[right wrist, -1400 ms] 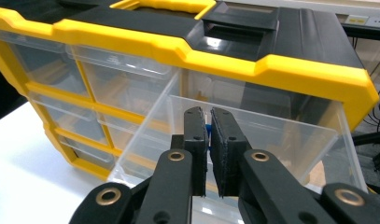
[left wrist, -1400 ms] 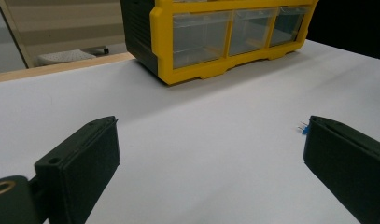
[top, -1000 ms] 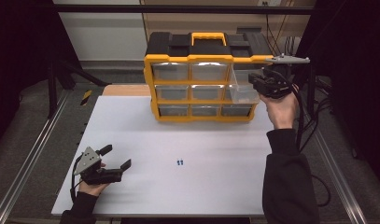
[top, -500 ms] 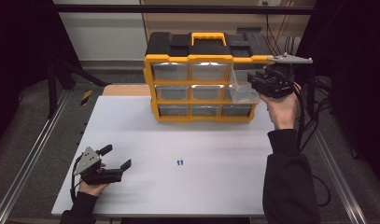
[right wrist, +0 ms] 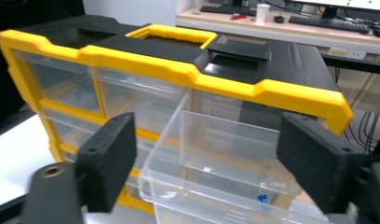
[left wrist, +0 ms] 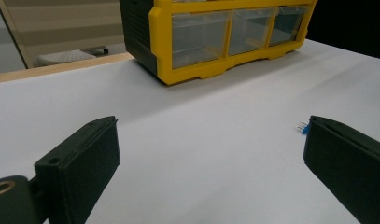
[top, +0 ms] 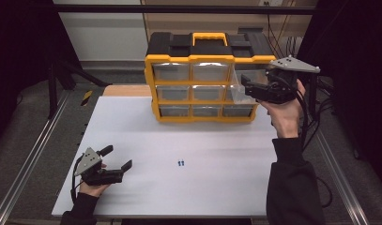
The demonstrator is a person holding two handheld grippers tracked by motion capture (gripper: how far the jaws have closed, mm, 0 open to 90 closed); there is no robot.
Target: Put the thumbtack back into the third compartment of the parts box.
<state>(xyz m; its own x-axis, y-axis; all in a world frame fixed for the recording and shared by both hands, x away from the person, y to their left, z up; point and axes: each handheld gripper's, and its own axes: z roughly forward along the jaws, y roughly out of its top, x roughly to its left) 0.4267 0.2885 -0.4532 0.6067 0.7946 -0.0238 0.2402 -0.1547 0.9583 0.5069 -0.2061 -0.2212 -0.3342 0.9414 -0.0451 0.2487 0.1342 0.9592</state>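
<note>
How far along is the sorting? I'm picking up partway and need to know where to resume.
Done: the top right drawer of the organizer is pulled out, a small blue part inside. In hand: the right gripper, jaws just opened, sits at the drawer front, gripping nothing. Left: the blue parts on the table; the left gripper waits open.

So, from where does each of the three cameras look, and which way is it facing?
High view: above the near table edge, looking forward and down; both forearms and both grippers show, left gripper, right gripper.
Left gripper view: low over the white table, facing the yellow drawer cabinet; its fingers stand open.
Right gripper view: facing the pulled-out clear drawer; fingers have just been opening, off it.
Shared: the cabinet in all; small blue part in the first two.
</note>
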